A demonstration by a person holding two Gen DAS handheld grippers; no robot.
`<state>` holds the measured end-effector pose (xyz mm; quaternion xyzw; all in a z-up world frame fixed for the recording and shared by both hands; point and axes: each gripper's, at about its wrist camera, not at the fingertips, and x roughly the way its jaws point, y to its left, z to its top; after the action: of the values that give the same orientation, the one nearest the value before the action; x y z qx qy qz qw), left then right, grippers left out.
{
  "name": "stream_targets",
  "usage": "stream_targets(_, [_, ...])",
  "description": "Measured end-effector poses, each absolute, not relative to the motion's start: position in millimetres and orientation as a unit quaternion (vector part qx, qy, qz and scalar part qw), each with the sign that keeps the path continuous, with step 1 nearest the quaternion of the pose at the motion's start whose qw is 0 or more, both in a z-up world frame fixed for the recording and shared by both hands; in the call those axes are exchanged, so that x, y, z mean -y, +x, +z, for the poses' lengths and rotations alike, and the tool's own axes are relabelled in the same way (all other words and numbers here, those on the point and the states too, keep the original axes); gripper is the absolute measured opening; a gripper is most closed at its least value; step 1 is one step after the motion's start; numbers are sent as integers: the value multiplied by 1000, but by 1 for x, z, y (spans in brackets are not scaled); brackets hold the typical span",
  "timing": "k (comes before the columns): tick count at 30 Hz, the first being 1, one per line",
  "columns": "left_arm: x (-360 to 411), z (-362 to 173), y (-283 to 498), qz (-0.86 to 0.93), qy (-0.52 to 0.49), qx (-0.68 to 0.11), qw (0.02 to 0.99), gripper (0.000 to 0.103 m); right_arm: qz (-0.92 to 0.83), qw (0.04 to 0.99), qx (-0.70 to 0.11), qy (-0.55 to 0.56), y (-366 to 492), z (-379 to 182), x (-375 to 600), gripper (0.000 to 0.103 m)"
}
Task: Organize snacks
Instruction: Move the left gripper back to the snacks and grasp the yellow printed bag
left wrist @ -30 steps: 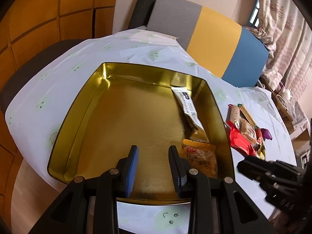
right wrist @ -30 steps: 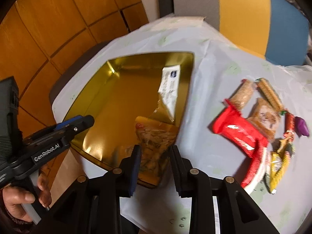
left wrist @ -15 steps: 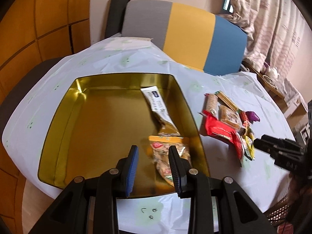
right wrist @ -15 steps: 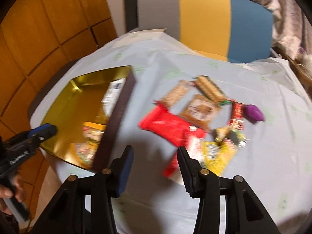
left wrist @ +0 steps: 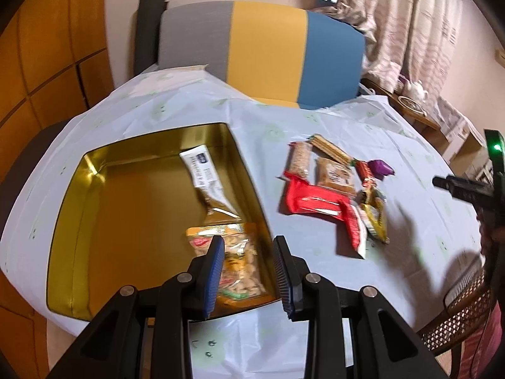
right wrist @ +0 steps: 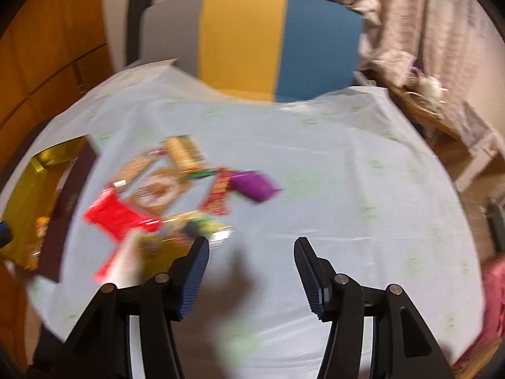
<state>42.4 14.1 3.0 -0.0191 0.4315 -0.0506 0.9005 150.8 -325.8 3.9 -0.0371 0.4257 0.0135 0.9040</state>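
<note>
A gold tin (left wrist: 79,208) sits on the white tablecloth and holds a white-labelled packet (left wrist: 203,170) and an orange snack bag (left wrist: 235,259). My left gripper (left wrist: 249,271) is open and empty over the tin's near right corner, above the orange bag. Right of the tin lies a pile of snacks: a red packet (left wrist: 315,199), cracker bars (left wrist: 300,161), a purple sweet (left wrist: 380,167). In the blurred right wrist view the pile (right wrist: 164,195) is at the left. My right gripper (right wrist: 251,265) is open and empty over bare cloth, right of the pile.
A grey, yellow and blue chair back (left wrist: 262,53) stands behind the table. Curtains and a side table (left wrist: 416,107) are at the right. Wooden panels (left wrist: 47,63) are at the left. The tin's dark outer wall (right wrist: 69,208) shows in the right wrist view.
Both grippers have swung right. The right gripper left the tin area, passed over the snack pile and opened wider. The left gripper now sits over the tin's right corner.
</note>
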Motion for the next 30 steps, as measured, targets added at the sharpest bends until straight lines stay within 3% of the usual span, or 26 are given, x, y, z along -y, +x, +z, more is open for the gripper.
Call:
stream_targets(3, [1,5,45,-67,-6,-431,900,32,-35,905,-424,-15,159,-6,362,58])
stream_targets(10, [45,4,55,-121,20,-442,888,32,-86,881,-442,147,168,-21,428,61])
stream_targets(21, [147,-19,85,-218,104,-471,848,32,-76,889,-428,141,163,-16,418,76])
stream_targets(30, [196,-48,121,-241,144,-500,820,37,-74,885,-432,156,163,-18,424,79])
